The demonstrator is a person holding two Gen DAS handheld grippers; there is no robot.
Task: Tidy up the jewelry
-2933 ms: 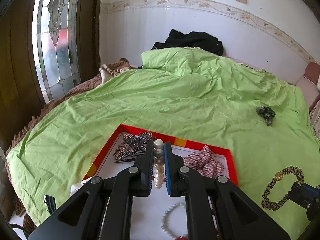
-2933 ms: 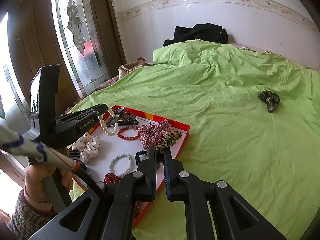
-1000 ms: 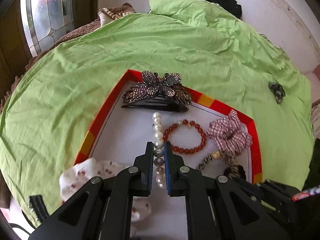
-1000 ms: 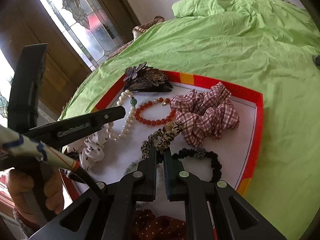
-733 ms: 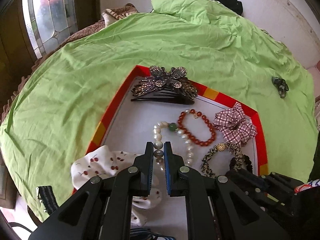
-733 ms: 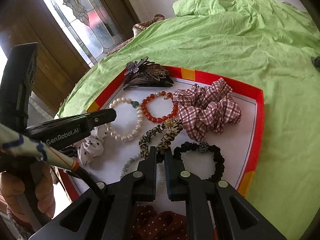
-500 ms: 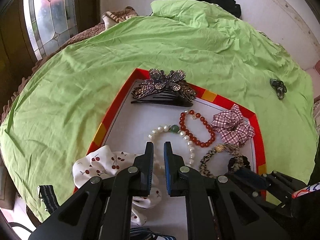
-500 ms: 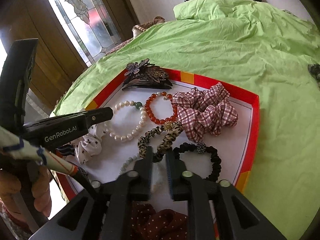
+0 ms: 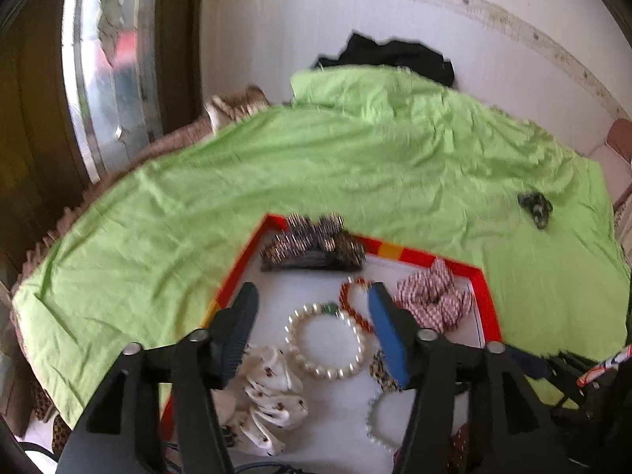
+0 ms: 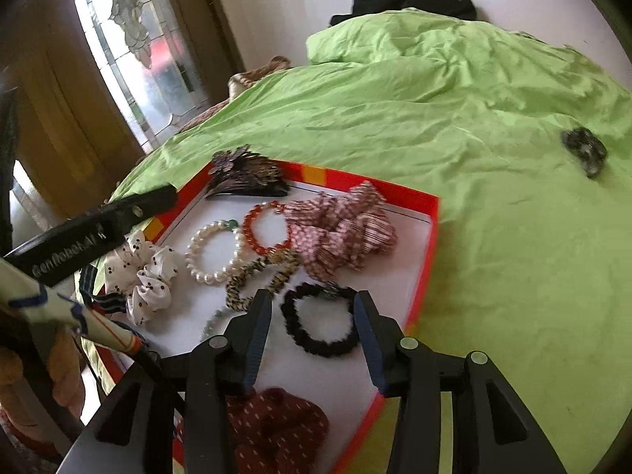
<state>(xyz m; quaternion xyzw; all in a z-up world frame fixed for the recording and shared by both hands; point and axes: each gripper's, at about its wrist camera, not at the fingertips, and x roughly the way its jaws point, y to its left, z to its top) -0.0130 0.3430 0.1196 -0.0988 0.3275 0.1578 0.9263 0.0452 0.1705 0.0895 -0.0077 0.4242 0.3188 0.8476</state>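
Observation:
A red-rimmed white tray [image 10: 428, 233] lies on the green bedspread [image 10: 493, 205]. In it lie a pearl bracelet [image 9: 326, 341], a red bead bracelet [image 10: 264, 233], a leopard-print bracelet [image 10: 260, 272], a black scrunchie [image 10: 320, 324], a plaid scrunchie [image 10: 339, 229], a white cherry scrunchie [image 10: 146, 272] and a butterfly hair clip [image 9: 312, 247]. My left gripper [image 9: 312, 298] is open and empty above the pearl bracelet. My right gripper [image 10: 312, 304] is open and empty above the black scrunchie. A dark hair tie [image 10: 584, 150] lies alone on the bedspread at the right.
A red polka-dot scrunchie [image 10: 276, 426] and a pale bead bracelet [image 9: 379, 422] lie at the tray's near end. Black clothing [image 9: 395, 59] sits by the white wall behind the bed. A stained-glass door [image 10: 138, 47] stands at the left.
My left gripper has let go of the pearl bracelet, which now lies in the tray. My right gripper has let go of the leopard-print bracelet. Both grippers have opened wide and lifted back.

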